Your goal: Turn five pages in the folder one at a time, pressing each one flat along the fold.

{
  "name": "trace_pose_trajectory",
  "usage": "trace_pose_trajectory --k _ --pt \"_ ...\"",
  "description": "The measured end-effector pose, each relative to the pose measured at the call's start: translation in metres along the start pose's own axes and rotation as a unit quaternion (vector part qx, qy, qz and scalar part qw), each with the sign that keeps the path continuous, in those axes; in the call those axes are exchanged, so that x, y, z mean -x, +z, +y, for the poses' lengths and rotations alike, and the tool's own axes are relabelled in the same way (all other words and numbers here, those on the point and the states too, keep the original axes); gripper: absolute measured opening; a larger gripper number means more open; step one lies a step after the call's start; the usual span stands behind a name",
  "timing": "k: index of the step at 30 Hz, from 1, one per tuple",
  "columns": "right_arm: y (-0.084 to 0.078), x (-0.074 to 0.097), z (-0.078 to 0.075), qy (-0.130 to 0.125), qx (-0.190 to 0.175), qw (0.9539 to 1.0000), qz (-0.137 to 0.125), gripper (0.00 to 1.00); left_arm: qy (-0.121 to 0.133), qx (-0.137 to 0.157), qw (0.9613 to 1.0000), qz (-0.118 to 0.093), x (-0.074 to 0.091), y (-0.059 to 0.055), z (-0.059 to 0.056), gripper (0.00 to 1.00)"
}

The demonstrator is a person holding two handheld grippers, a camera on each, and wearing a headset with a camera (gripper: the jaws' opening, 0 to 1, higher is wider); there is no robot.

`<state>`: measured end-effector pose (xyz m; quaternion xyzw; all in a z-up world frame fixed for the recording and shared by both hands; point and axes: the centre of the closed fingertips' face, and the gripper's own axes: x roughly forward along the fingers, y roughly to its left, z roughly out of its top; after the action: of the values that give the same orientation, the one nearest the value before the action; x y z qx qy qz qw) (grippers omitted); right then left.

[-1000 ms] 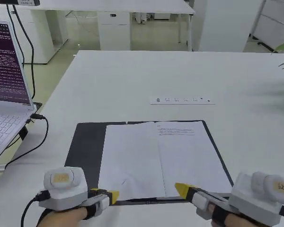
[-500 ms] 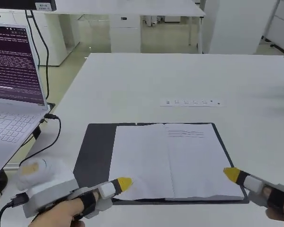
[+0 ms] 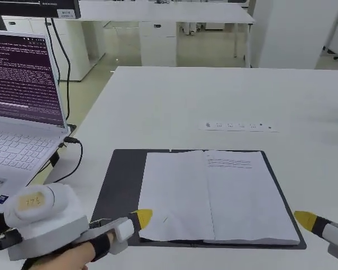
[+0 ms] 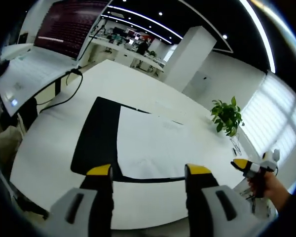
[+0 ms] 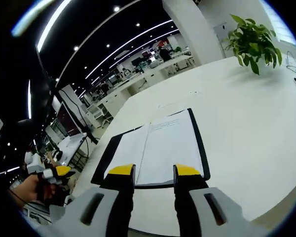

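- Folder lies open and flat on the white table, near edge close to the person, laptop off to its left.
- Fold runs near-to-far down the middle of the sheets. The long axis points away from the person, so a press stroke goes along that line.
- Right page, with print at its far end, has its free edge on the right side.
- Right gripper sits just off the folder's near-right corner, apart from the cover. Jaws are spread with nothing between them.
- Left gripper is at the near-left corner of the left page. Jaws are wide apart and empty. Can't tell if the tip touches the paper.
- My read: right gripper is the nearer one to the right page's free edge, so it takes the lift, moving left and slightly farther in.
- The left one is closer to the fold's near end, so it suits the pressing.
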<state>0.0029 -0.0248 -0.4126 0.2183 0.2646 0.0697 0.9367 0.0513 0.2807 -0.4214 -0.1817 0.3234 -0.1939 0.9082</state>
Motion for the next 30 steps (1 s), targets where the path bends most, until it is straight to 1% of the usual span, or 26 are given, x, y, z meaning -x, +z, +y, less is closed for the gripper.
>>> trace_pose_trajectory --k 1,2,3,5,6,7,8,9,11,14,15,16,17,18,20,21,22,23,24,26,27,28,30 --pt "0.0 0.001 -0.002 -0.005 0.013 0.9999 -0.002 0.34 0.007 -0.014 0.9999 -0.001 0.0 0.001 0.001 0.61" --pt "0.0 0.001 -0.004 -0.008 0.023 0.9997 -0.003 0.37 0.015 -0.031 0.9994 0.003 0.001 0.0 0.002 0.64" --pt "0.0 0.003 -0.005 -0.011 0.035 0.9993 -0.005 0.41 0.017 -0.036 0.9992 0.003 0.002 0.0 0.002 0.68" --pt "0.0 0.004 -0.004 -0.012 0.049 0.9987 -0.007 0.47 0.024 -0.067 0.9975 -0.004 0.003 0.002 0.0 0.74" --pt "0.0 0.005 -0.006 -0.015 0.065 0.9978 -0.007 0.5 0.027 -0.085 0.996 -0.003 0.003 0.001 -0.001 0.77" --pt "0.0 0.006 -0.007 -0.019 0.08 0.9966 -0.01 0.53 0.029 -0.095 0.995 -0.001 0.004 0.001 -0.001 0.78" --pt "0.0 0.006 -0.008 -0.022 0.093 0.9954 -0.011 0.56 0.028 -0.102 0.9943 -0.002 0.004 0.0 -0.004 0.78" --pt "0.0 0.007 -0.007 -0.02 0.104 0.9943 -0.011 0.59 0.029 -0.109 0.9936 -0.005 0.005 0.0 -0.005 0.79" --pt "-0.001 0.007 -0.007 -0.019 0.109 0.9937 -0.013 0.67 0.034 -0.121 0.9921 -0.008 0.007 0.0 -0.006 0.82" --pt "-0.003 0.006 -0.005 -0.004 0.121 0.9926 -0.012 0.8 0.043 -0.136 0.9894 -0.024 0.008 0.003 -0.007 0.96" --pt "-0.004 0.006 -0.005 -0.005 0.126 0.992 -0.012 0.85 0.047 -0.144 0.9882 -0.024 0.009 0.002 -0.006 0.99" --pt "-0.004 0.006 -0.005 -0.004 0.136 0.9907 -0.012 0.91 0.043 -0.149 0.9877 -0.025 0.009 0.002 -0.008 0.99" --pt "-0.005 0.006 -0.004 -0.002 0.145 0.9894 -0.011 0.94 0.041 -0.158 0.9863 -0.02 0.009 -0.001 -0.009 0.99" --pt "-0.007 0.006 -0.001 0.002 0.153 0.9881 -0.01 0.96 0.042 -0.163 0.9855 -0.018 0.01 -0.001 -0.009 0.99" --pt "-0.006 0.006 0.0 0.005 0.166 0.986 -0.016 1.0 0.04 -0.182 0.9821 -0.025 0.011 0.0 -0.011 0.99" --pt "-0.006 0.006 0.002 0.01 0.174 0.9845 -0.016 1.0 0.041 -0.193 0.9799 -0.029 0.013 0.0 -0.012 0.99" --pt "-0.006 0.007 0.003 0.01 0.177 0.984 -0.02 1.0 0.042 -0.206 0.9771 -0.032 0.014 0.001 -0.012 0.99" --pt "-0.004 0.008 0.003 0.011 0.177 0.9839 -0.024 1.0 0.042 -0.213 0.9756 -0.031 0.015 0.001 -0.013 0.99" --pt "-0.004 0.008 0.003 0.011 0.175 0.9842 -0.024 1.0 0.043 -0.211 0.9761 -0.03 0.016 0.001 -0.012 0.99" --pt "-0.004 0.009 0.001 0.01 0.171 0.9849 -0.025 1.0 0.041 -0.213 0.9757 -0.032 0.016 0.002 -0.012 0.99" --pt "-0.004 0.009 0.0 0.011 0.17 0.985 -0.026 1.0 0.045 -0.217 0.9747 -0.028 0.017 0.002 -0.01 0.99" --pt "-0.004 0.009 0.0 0.01 0.169 0.9851 -0.026 1.0 0.048 -0.227 0.9724 -0.028 0.017 0.003 -0.009 0.99" --pt "-0.004 0.01 -0.001 0.01 0.166 0.9856 -0.029 1.0 0.045 -0.226 0.9725 -0.032 0.017 0.006 -0.011 0.99"
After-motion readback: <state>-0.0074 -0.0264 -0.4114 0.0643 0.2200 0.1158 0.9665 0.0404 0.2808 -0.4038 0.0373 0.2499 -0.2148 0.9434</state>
